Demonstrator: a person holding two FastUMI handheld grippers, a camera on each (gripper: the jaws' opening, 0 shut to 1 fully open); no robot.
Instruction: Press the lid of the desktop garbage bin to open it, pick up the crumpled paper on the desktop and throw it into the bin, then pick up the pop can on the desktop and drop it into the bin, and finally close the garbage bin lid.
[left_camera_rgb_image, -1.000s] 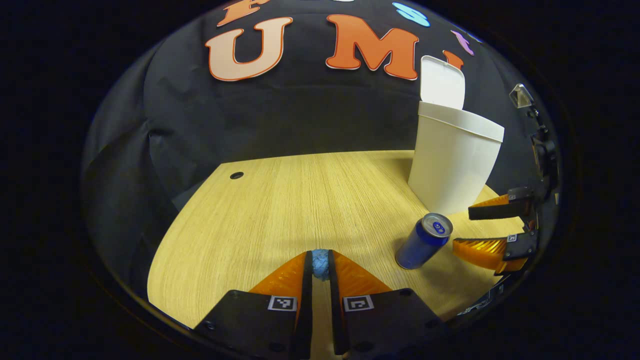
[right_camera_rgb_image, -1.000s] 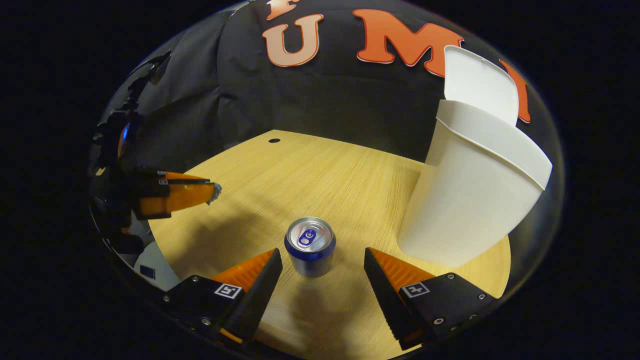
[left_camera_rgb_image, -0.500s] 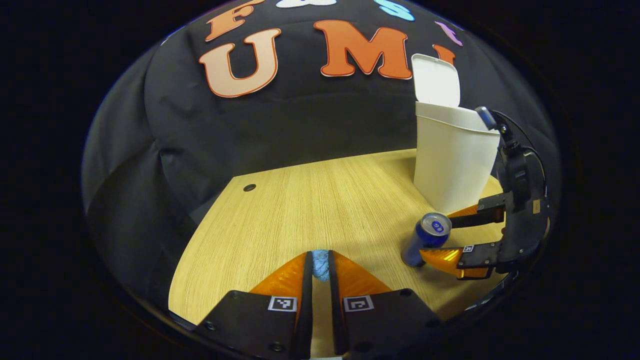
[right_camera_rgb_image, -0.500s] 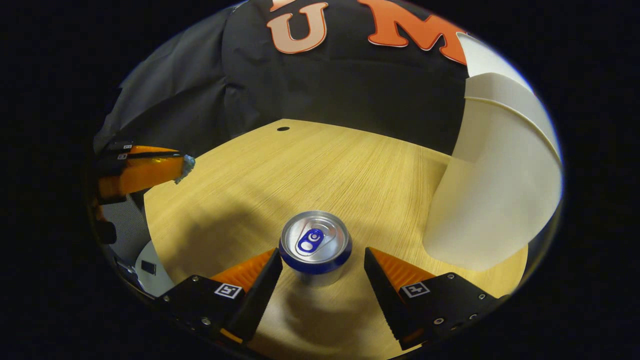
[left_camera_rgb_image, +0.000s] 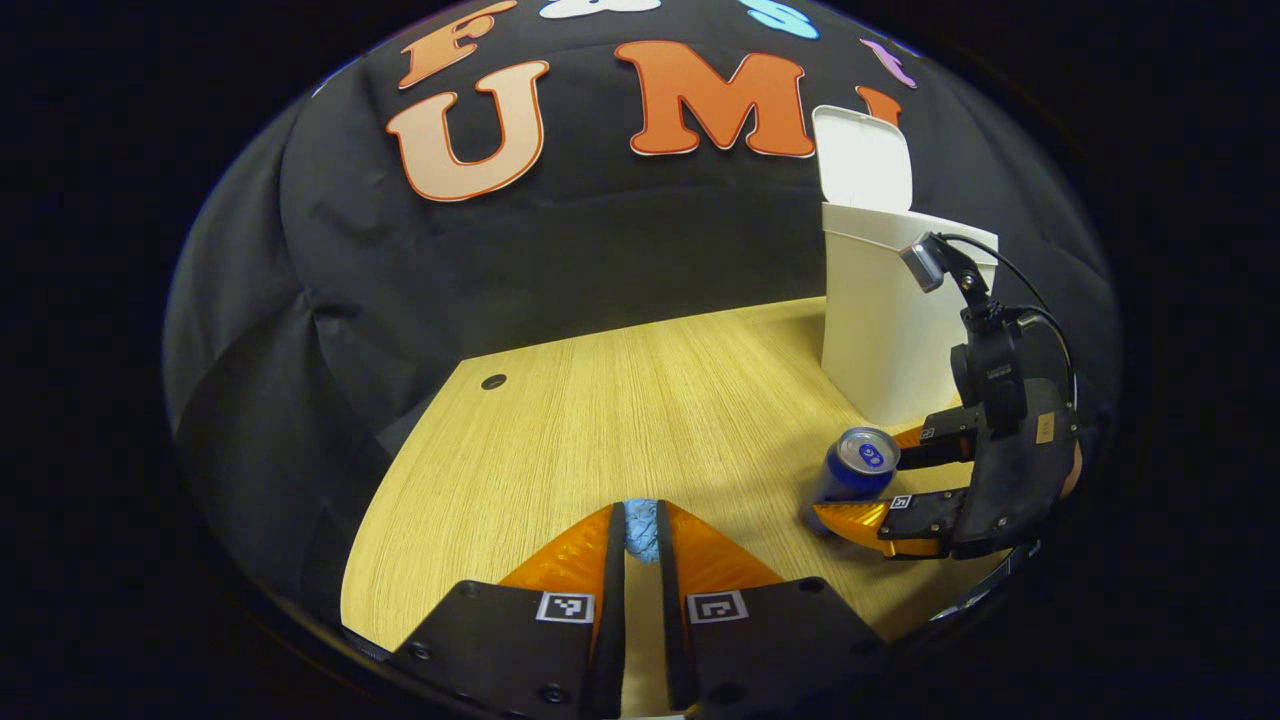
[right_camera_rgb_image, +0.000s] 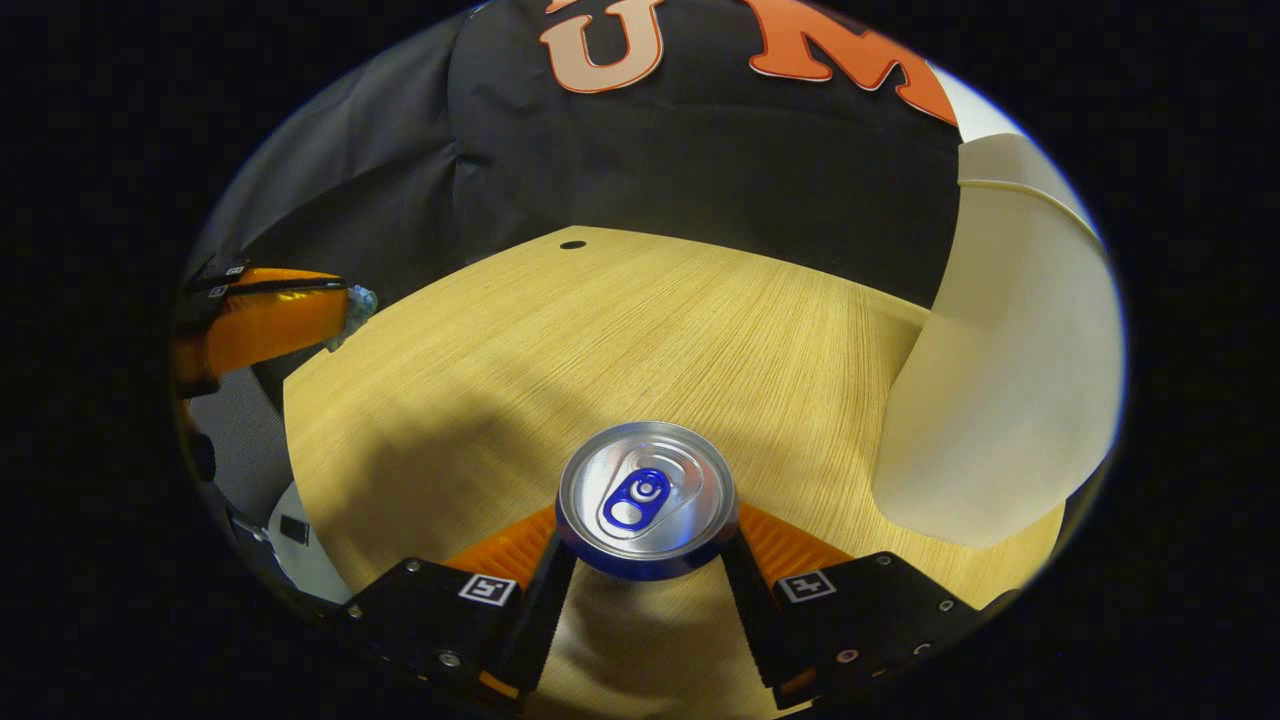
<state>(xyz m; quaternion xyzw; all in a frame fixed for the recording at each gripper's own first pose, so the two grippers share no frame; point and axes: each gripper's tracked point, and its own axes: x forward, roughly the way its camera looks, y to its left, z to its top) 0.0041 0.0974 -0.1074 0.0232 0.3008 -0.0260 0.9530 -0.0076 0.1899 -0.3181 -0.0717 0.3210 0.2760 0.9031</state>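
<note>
The right gripper (right_camera_rgb_image: 645, 560) appears clamped on the upright blue aluminium pop can (right_camera_rgb_image: 646, 498) between its fingers; lift straight, keeping it vertical; the open white plastic bin (right_camera_rgb_image: 1010, 400) stands ahead-right; the left gripper (left_camera_rgb_image: 640, 535) pinches crumpled bluish paper (left_camera_rgb_image: 641, 525).

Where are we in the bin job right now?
Done: the bin lid stands open. In hand: the left gripper is shut on the crumpled paper, held over the desk, not yet binned. The right gripper has its fingers against both sides of the upright pop can. Left: drop paper, then can, into the bin and close the lid.
</note>
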